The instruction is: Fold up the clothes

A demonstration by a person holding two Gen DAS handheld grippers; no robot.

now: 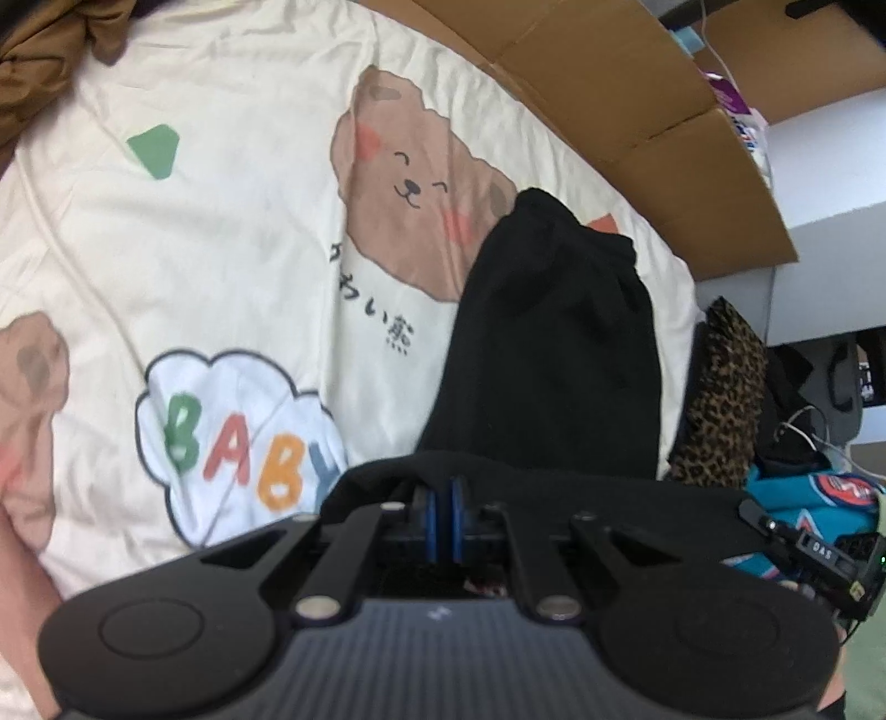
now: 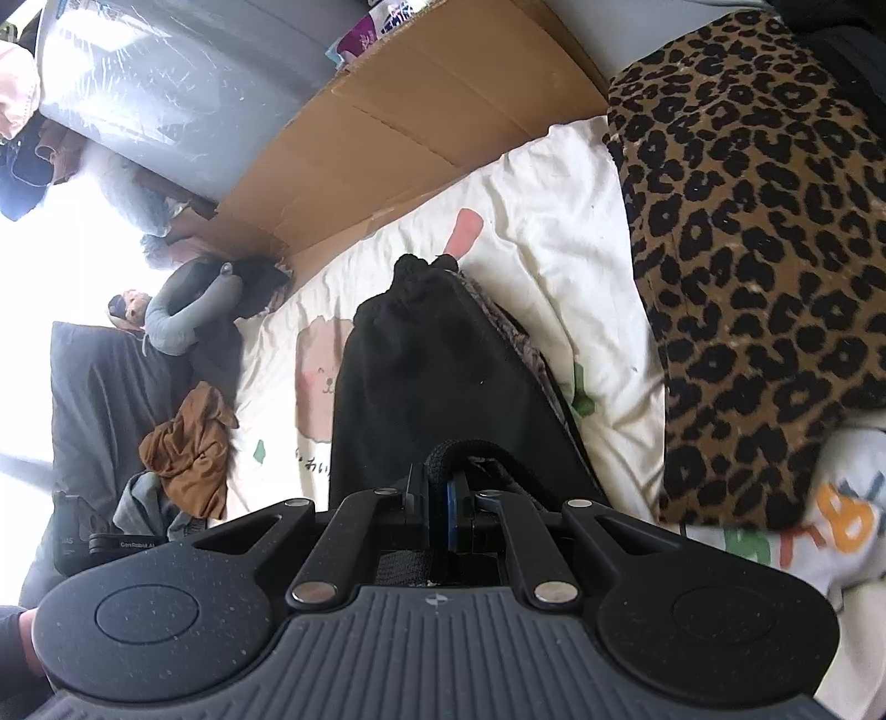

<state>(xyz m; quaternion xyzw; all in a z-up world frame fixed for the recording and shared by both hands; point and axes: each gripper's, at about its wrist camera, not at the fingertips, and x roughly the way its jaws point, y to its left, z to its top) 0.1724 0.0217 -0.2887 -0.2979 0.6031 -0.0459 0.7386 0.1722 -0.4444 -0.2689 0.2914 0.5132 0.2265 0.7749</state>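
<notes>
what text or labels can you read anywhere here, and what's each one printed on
"BABY": coloured letters in a white cloud on the cream bedsheet, the last letter partly hidden.
Japanese characters under the bear print on the same sheet: too blurred to read.
"DAS": small black device at the right edge of the left wrist view.
"Gen Robot.AI": black device low left in the right wrist view, blurry.
Purple packaging in the cardboard box: unreadable.

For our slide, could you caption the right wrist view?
Right gripper shut on black garment over cartoon bedsheet.
</notes>
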